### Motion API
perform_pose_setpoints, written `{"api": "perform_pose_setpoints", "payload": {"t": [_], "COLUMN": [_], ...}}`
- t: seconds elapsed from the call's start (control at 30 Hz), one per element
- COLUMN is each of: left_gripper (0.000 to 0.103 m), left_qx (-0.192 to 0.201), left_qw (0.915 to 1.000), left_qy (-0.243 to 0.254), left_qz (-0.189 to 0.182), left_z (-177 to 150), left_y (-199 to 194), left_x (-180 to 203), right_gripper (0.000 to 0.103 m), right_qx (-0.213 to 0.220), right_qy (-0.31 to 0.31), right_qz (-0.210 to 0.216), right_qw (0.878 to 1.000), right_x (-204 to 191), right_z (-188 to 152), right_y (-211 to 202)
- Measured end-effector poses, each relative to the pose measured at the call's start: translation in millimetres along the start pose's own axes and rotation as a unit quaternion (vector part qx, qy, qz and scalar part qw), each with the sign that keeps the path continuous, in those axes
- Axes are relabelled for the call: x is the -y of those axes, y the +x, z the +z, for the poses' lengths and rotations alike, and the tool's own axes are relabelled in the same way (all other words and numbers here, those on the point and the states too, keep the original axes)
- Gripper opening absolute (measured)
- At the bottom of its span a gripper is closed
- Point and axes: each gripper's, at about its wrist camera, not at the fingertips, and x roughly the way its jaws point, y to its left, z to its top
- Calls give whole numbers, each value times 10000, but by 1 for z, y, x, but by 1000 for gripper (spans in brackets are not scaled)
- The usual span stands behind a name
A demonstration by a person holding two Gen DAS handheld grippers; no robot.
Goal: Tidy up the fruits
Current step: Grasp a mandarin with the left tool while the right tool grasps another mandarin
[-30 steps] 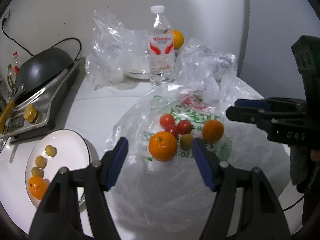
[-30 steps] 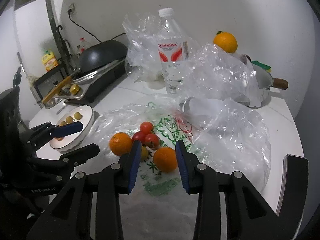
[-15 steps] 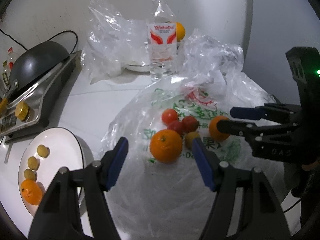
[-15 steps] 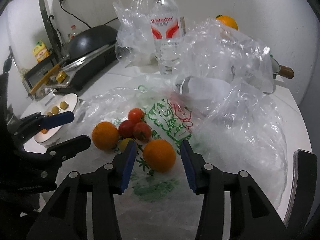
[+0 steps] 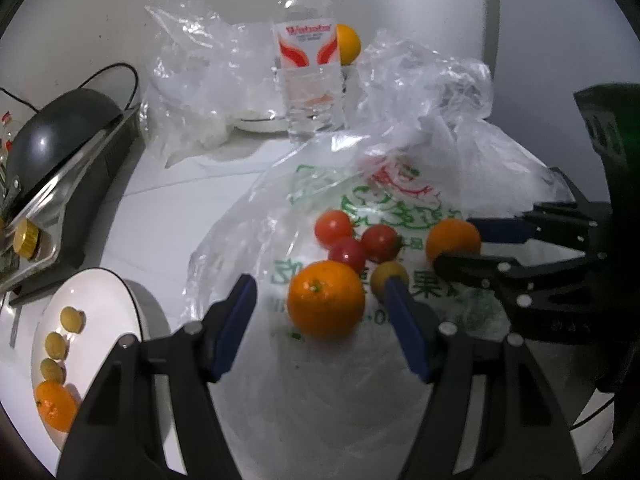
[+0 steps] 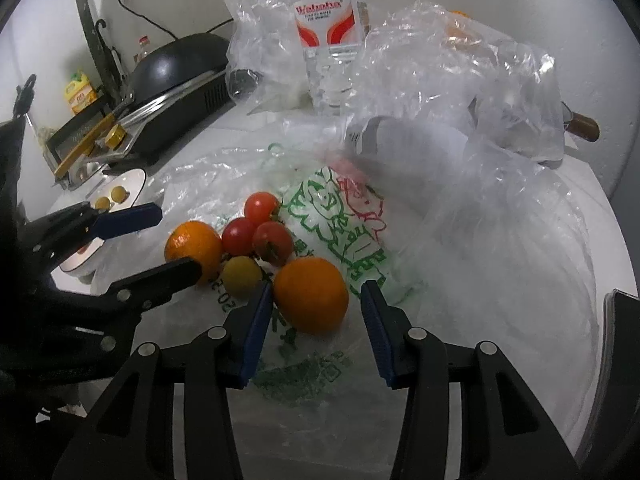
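Note:
On a printed plastic bag point(image 5: 400, 200) lie two oranges, three cherry tomatoes point(image 5: 348, 236) and a small yellow fruit point(image 5: 387, 274). My left gripper point(image 5: 319, 284) is open, its blue pads on either side of the left orange point(image 5: 326, 300) without touching it. The right gripper point(image 6: 317, 288) is open too, and the right orange point(image 6: 310, 294) sits between its fingertips with a gap on the right side. From the other camera, the left gripper point(image 6: 178, 240) frames the left orange point(image 6: 194, 246), and the right gripper point(image 5: 452, 246) frames the right orange point(image 5: 453, 240).
A white plate point(image 5: 104, 280) at the left holds three small yellow-green fruits and an orange. Behind the bag stand a water bottle point(image 5: 310, 60), another orange point(image 5: 349, 44) and crumpled clear bags. A black wok point(image 5: 60, 128) on a cooker is at the far left, a pot handle point(image 6: 580, 128) at the right.
Both grippers have sunk and come closer to the fruit. The right jaws have widened and now stand around the right orange. The left jaws keep their width.

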Motion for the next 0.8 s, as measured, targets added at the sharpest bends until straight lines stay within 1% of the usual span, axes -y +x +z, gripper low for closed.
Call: {"api": "perform_pose_setpoints", "payload": {"t": [0.13, 0.23, 0.33, 0.43, 0.53, 0.8], "left_gripper": [66, 55, 52, 51, 46, 46], "left_qx": [-21, -73, -126, -164, -154, -112], "left_qw": [9999, 9996, 9994, 9993, 9994, 9990], "left_qy": [17, 16, 27, -3, 20, 27], "left_qz": [-131, -262, -311, -334, -323, -439], "left_z": [0, 0, -1, 1, 2, 1], "left_y": [5, 10, 15, 19, 20, 10], "left_x": [-1, -1, -1, -1, -1, -1], "right_gripper": [48, 42, 41, 41, 41, 40], "right_qx": [1, 0, 2, 1, 10, 69], "right_qy": [-28, -67, -69, -57, -71, -172], "right_qz": [3, 4, 5, 23, 30, -17], "right_qw": [10000, 10000, 10000, 10000, 10000, 9998], "right_x": [0, -3, -4, -3, -3, -7], "right_z": [1, 1, 2, 2, 1, 1], "right_y": [1, 0, 1, 1, -1, -5]}}
